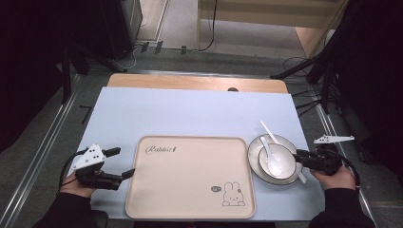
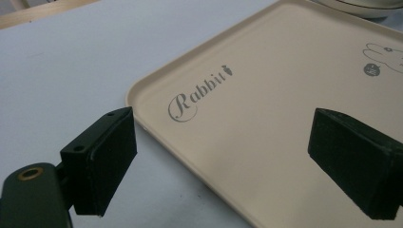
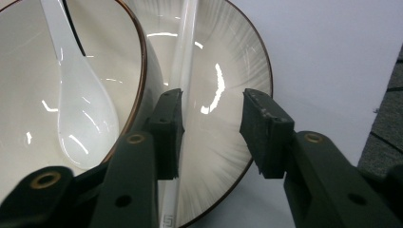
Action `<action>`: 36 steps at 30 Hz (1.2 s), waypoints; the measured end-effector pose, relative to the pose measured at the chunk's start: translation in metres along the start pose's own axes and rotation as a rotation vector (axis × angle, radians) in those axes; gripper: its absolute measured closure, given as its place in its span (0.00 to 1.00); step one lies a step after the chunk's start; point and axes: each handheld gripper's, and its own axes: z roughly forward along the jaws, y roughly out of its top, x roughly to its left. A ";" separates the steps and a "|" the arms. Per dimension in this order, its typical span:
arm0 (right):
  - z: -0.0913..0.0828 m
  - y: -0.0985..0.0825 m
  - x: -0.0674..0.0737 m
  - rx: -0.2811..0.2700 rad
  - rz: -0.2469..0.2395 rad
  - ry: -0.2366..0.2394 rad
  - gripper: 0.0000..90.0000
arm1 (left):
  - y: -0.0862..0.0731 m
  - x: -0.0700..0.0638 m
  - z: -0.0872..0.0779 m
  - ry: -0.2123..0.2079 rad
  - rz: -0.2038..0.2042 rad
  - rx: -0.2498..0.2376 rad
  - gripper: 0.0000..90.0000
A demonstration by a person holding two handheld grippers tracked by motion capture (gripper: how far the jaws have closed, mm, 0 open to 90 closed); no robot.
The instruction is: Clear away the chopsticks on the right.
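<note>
Right gripper (image 3: pixel 211 135): fingers open around a white stick-like handle lying across the plate, not pinching it. One pad sits right against the handle, the other stands clear, so I'd say it's lined up for a grab.
Plate (image 1: pixel 255 147): sits on the bench just right of the tray, carrying the bowl, probably parked there until things get loaded.
Bowl (image 1: pixel 285 164): on the plate, with a white spoon (image 1: pixel 268 152) resting inside, scoop down, handle leaning over the far rim.
Handle (image 3: pixel 183 61): runs between bowl and plate rim; can't tell what utensil it is.
Left gripper (image 2: pixel 221 161): fingers wide open, nothing between them, hovering at the tray's left edge, looks like it's just waiting.
Tray (image 1: pixel 190 190): beige, rabbit print, nothing on it, my guess is the dishes go here.
</note>
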 end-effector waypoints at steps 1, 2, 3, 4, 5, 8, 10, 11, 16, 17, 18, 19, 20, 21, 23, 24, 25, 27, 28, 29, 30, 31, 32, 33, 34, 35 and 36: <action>0.000 0.000 0.000 0.000 0.000 0.000 0.68 | 0.000 0.000 0.000 -0.001 -0.001 -0.003 0.10; -0.001 0.000 0.000 0.002 0.001 0.008 0.70 | 0.000 0.001 0.000 0.004 -0.007 -0.003 0.10; -0.001 0.000 0.000 0.002 0.001 0.008 0.70 | 0.000 0.001 0.000 0.004 -0.007 -0.003 0.10; -0.001 0.000 -0.001 0.003 -0.002 0.012 0.69 | 0.000 0.001 0.000 0.004 -0.007 -0.004 0.10; 0.000 0.000 -0.001 0.001 0.000 0.013 0.70 | 0.000 0.001 0.000 0.002 -0.004 -0.003 0.10; 0.002 -0.001 -0.003 0.023 0.005 -0.007 0.75 | 0.000 0.000 0.000 0.002 0.000 -0.002 0.10; 0.003 -0.001 -0.004 0.031 0.013 0.009 0.75 | 0.000 0.001 0.000 0.004 -0.003 -0.002 0.10; 0.003 -0.001 -0.004 0.031 0.013 0.009 0.75 | 0.000 0.001 0.000 0.005 -0.003 -0.003 0.10; -0.009 -0.004 -0.001 0.013 0.014 0.009 0.71 | 0.000 0.001 -0.001 0.006 -0.006 -0.003 0.10; -0.010 -0.006 0.000 0.011 0.010 0.007 0.71 | 0.000 0.001 -0.001 0.007 -0.006 -0.003 0.10; -0.011 -0.007 0.001 0.019 0.004 0.007 0.71 | 0.000 0.001 -0.001 0.006 -0.005 -0.002 0.10; -0.011 -0.010 0.002 0.038 0.004 0.017 0.71 | 0.000 0.001 -0.001 0.006 -0.004 -0.002 0.10; -0.011 -0.012 0.001 0.027 0.012 0.018 0.71 | 0.000 0.001 -0.001 0.005 -0.001 -0.003 0.10; -0.011 -0.012 0.001 0.029 0.018 0.024 0.72 | 0.000 0.001 -0.001 0.006 0.000 -0.002 0.10; -0.012 -0.013 0.000 0.027 0.022 0.020 0.72 | 0.000 0.001 -0.001 0.007 -0.002 -0.001 0.10; -0.012 -0.013 0.000 0.027 0.022 0.020 0.72 | 0.000 0.001 -0.001 0.007 -0.002 -0.001 0.10; -0.012 -0.013 0.001 0.032 0.017 0.030 0.74 | 0.000 0.001 -0.001 0.007 -0.004 -0.005 0.10; -0.013 -0.013 0.002 0.038 0.019 0.034 0.74 | 0.000 0.001 -0.001 0.007 -0.004 -0.005 0.10; -0.013 -0.014 0.004 0.043 0.012 0.033 0.73 | 0.000 0.001 -0.001 0.007 -0.003 -0.002 0.10; -0.013 -0.014 0.004 0.043 0.012 0.033 0.73 | 0.000 0.001 -0.001 0.007 -0.003 -0.002 0.10; -0.012 -0.013 0.007 0.058 -0.003 0.017 0.76 | 0.000 0.001 -0.001 0.007 -0.002 -0.002 0.10; -0.012 -0.013 0.007 0.058 -0.003 0.017 0.76 | 0.000 0.001 -0.001 0.007 -0.002 -0.002 0.10; -0.012 -0.013 0.008 0.066 -0.011 0.006 0.78 | 0.000 0.001 -0.001 0.006 -0.001 -0.002 0.10; -0.012 -0.013 0.008 0.066 -0.011 0.006 0.78 | 0.000 0.001 -0.001 0.007 0.000 -0.002 0.10; -0.008 -0.012 0.007 0.078 -0.003 0.008 0.80 | 0.000 0.001 -0.001 0.007 -0.002 -0.001 0.10; -0.006 -0.012 0.006 0.085 0.002 0.014 0.80 | 0.000 0.001 -0.001 0.007 -0.001 -0.001 0.10; -0.006 -0.012 0.006 0.085 0.002 0.014 0.80 | 0.000 0.001 -0.001 0.007 -0.002 0.000 0.10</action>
